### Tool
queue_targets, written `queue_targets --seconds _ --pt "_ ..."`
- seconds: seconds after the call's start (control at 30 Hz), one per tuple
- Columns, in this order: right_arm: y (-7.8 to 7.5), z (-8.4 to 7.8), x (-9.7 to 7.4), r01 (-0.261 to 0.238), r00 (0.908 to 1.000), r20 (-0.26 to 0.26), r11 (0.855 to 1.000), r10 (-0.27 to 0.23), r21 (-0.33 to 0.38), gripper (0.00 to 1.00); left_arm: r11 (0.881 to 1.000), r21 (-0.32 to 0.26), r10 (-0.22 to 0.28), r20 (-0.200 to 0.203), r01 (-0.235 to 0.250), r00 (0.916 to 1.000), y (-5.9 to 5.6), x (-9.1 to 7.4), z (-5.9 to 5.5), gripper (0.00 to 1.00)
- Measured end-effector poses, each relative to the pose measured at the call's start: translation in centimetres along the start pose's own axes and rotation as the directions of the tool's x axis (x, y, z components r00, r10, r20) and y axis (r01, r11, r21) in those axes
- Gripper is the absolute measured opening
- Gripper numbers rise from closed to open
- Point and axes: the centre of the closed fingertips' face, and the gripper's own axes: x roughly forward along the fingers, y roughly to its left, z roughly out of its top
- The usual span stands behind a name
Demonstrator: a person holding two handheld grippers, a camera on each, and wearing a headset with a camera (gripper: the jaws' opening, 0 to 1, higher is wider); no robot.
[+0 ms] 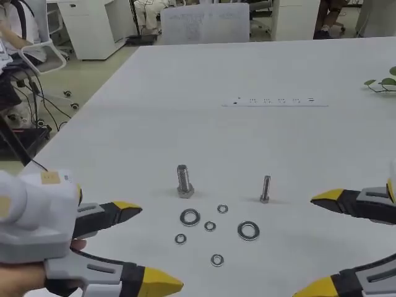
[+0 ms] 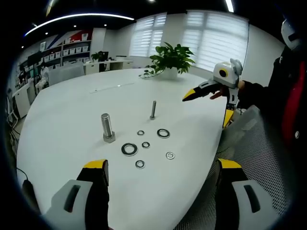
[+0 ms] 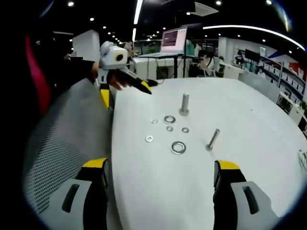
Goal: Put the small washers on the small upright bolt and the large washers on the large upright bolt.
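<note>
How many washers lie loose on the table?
6. One large washer by the large bolt, another by the small bolt, four small washers scattered around them. None looks hidden.

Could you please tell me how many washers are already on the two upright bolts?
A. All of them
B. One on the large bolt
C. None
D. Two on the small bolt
C: the large bolt and the small bolt both stand bare, while the washers lie flat on the table in front of them.
</note>
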Motion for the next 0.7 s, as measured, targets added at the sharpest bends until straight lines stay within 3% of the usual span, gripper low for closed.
queue_targets --seconds 0.7 --pt "-0.84 0.2 0.0 -0.006 0.9993 -0.036 1.0 0.005 -0.031 0.9 1.0 -0.007 0.004 0.013 -0.004 0.9999 0.22 -0.01 0.05 0.92"
